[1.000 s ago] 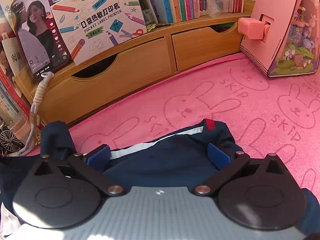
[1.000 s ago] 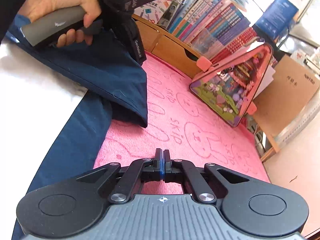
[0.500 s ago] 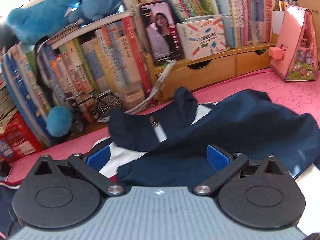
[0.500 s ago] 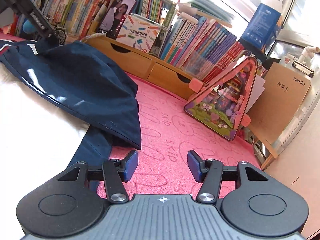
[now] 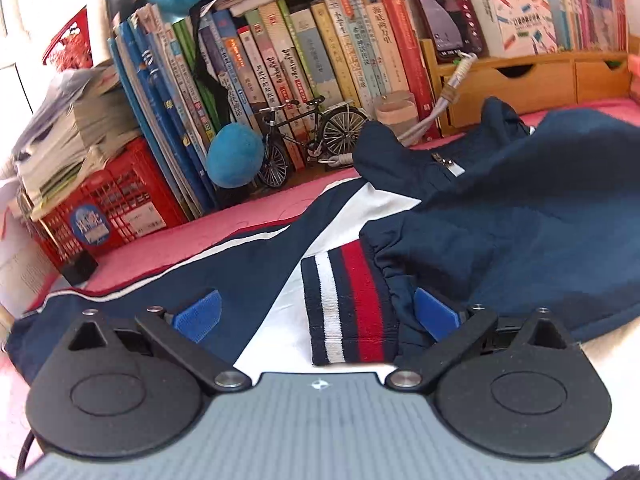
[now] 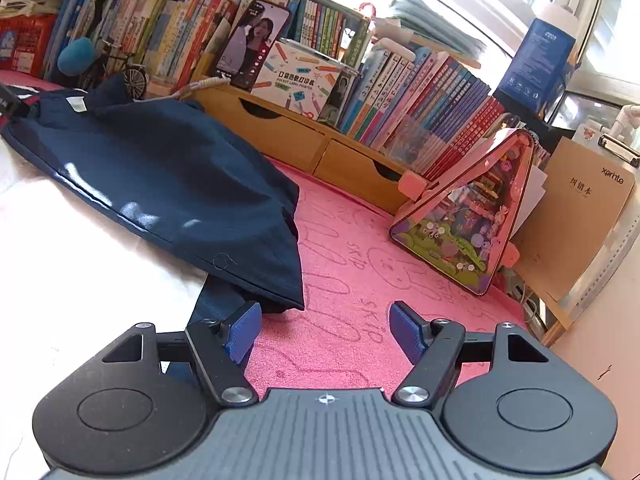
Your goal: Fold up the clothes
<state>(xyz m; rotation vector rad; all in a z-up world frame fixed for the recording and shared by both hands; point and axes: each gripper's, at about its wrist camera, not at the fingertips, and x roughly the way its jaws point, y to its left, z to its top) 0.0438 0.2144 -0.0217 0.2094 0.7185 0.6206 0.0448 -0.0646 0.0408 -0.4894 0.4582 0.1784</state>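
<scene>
Navy, white and red track jacket of soft knit cloth (image 5: 520,216) lay spread on pink bunny-print mat (image 6: 360,280) over the desk, one navy panel folded across the white body. Striped ribbed cuff in navy, white and red (image 5: 348,304) lay flat at near edge, just ahead of left gripper (image 5: 316,314). Left jaws stood wide apart, holding nothing, cuff between the blue pads. Right gripper (image 6: 325,332) hovered low over bare mat by folded navy corner (image 6: 276,280); jaws wide apart, empty.

Handling, judged: light, limp, no stiffness; would sag and drag if lifted by one point. Smooth shell fabric showed sheen, likely slippery. Best holds: ribbed cuff, thicker and grippy; seamed hem edge at folded corner. Zip pull (image 5: 442,160) near collar could snag.

Room: open mat to right of jacket as far as pink triangular toy house (image 6: 468,224). Far side crowded: wooden drawer shelf (image 6: 288,136), row of books (image 5: 280,72), black model bicycle (image 5: 308,136) touching-close to far jacket edge. Left, red plastic crate (image 5: 108,208) near sleeve end.
</scene>
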